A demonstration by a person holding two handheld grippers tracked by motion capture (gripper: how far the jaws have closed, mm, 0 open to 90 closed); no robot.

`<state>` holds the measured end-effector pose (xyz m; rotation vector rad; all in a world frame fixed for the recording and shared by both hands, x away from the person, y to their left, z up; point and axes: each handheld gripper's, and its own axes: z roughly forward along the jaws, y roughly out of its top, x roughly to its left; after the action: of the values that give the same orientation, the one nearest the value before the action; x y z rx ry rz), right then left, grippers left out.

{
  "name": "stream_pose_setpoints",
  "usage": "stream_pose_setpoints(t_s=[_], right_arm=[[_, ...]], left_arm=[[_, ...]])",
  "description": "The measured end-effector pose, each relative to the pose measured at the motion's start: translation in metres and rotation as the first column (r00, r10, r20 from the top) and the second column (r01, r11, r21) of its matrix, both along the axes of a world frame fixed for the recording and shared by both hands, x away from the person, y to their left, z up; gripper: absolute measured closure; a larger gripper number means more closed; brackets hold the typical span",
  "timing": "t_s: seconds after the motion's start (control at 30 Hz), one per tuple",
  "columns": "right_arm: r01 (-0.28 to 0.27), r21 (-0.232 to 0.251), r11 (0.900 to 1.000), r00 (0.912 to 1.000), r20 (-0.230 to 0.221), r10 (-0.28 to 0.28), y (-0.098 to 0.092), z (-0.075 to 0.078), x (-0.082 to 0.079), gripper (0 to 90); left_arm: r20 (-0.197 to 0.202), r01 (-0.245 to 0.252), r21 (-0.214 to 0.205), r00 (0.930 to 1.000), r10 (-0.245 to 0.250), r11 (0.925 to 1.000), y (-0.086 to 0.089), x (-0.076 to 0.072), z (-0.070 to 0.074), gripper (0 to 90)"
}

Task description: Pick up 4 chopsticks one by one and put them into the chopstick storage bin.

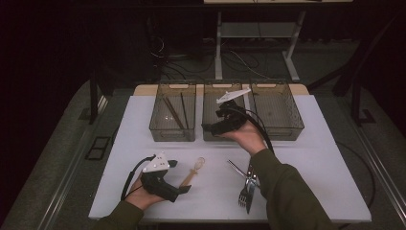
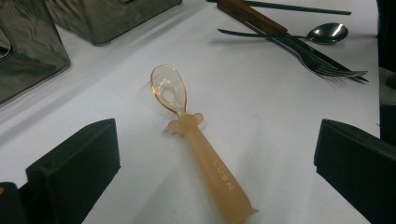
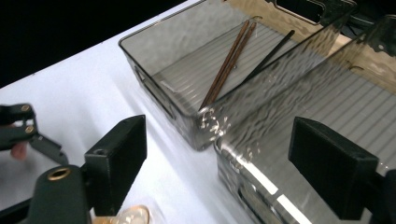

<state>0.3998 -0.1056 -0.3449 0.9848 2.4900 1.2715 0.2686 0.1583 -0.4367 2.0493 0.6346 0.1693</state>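
- Sorting of cutlery is judged under way: high view, right gripper (image 1: 214,128) is held wide open, empty, at the middle smoky clear plastic bin (image 1: 213,88).
- Left gripper view: left gripper (image 2: 217,158) is spread wide around, not touching, the translucent orange plastic spoon (image 2: 201,144), nearer than that bin; closing is called for next.
- Right gripper view: brown chopsticks (image 3: 226,65) are seen in the neighbouring bin (image 3: 154,51).

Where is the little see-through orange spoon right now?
The translucent orange plastic spoon lies flat on the white table, straight ahead of the left gripper and between its open jaws. In the high view, the metal forks lie to its right.
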Motion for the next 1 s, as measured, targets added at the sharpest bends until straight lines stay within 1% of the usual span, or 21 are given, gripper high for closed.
stream_pose_setpoints(t_s=[0.03,0.07,0.1,0.17,0.23,0.27,0.3,0.43,0.6,0.7,0.8,0.9,0.97,1.0], right_arm=[[-0.003,0.003,1.0000,1.0000,0.002,0.003,-0.003,0.000,-0.002,18.7],[-0.010,0.007,0.9999,0.9999,0.010,0.010,-0.007,0.000,-0.004,18.0],[-0.009,0.008,0.9999,0.9998,0.016,0.008,-0.010,0.000,-0.007,18.0],[-0.009,0.017,0.9998,0.9999,0.011,0.008,-0.018,-0.001,-0.012,18.0],[-0.014,0.022,0.9997,0.9998,0.017,0.013,-0.025,-0.003,-0.016,18.1],[-0.010,0.028,0.9996,0.9999,0.011,0.010,-0.029,-0.003,-0.018,18.0],[-0.011,0.030,0.9995,0.9998,0.017,0.011,-0.033,-0.004,-0.019,18.1],[-0.007,0.045,0.9990,0.9999,0.015,0.007,-0.048,-0.007,-0.027,18.1],[0.005,0.049,0.9988,1.0000,0.001,-0.005,-0.066,-0.015,-0.036,18.1],[0.012,0.051,0.9986,0.9999,0.001,-0.012,-0.077,-0.021,-0.042,18.1],[0.028,0.061,0.9977,0.9996,-0.003,-0.028,-0.089,-0.026,-0.048,18.2],[0.042,0.062,0.9972,0.9991,-0.007,-0.042,-0.101,-0.030,-0.055,18.3],[0.053,0.063,0.9966,0.9986,0.000,-0.053,-0.108,-0.033,-0.059,18.7],[0.057,0.062,0.9965,0.9984,-0.006,-0.057,-0.111,-0.034,-0.061,18.7]], left_arm=[[0.000,-0.002,-0.002,1.0000,0.002,1.0000,0.000,0.000,0.000,0.0],[0.001,0.004,0.006,1.0000,-0.004,1.0000,0.000,0.000,0.000,0.0],[-0.001,0.000,0.000,1.0000,0.000,1.0000,0.000,0.000,0.000,0.0],[0.000,0.001,0.003,1.0000,-0.001,1.0000,0.001,0.000,0.000,0.0],[0.002,0.000,0.004,1.0000,0.000,1.0000,0.001,0.001,0.000,0.0],[0.001,-0.003,0.003,1.0000,0.003,1.0000,0.001,0.001,-0.001,0.0],[0.003,-0.002,0.003,1.0000,0.002,1.0000,0.001,0.001,-0.001,0.0],[0.002,-0.006,0.006,1.0000,0.006,1.0000,0.002,0.001,-0.001,0.0],[-0.001,-0.008,0.006,1.0000,0.008,1.0000,0.001,0.001,-0.001,0.0],[0.000,-0.009,0.007,1.0000,0.009,0.9999,0.002,0.001,-0.001,0.0],[-0.001,-0.008,0.008,1.0000,0.008,0.9999,0.002,0.001,-0.001,0.0],[0.000,-0.009,0.009,1.0000,0.009,0.9999,0.001,0.001,-0.001,0.0],[0.000,-0.009,0.007,1.0000,0.009,0.9999,0.001,0.001,-0.001,0.0],[-0.001,-0.010,0.008,1.0000,0.010,0.9999,0.001,0.001,-0.001,0.0]])
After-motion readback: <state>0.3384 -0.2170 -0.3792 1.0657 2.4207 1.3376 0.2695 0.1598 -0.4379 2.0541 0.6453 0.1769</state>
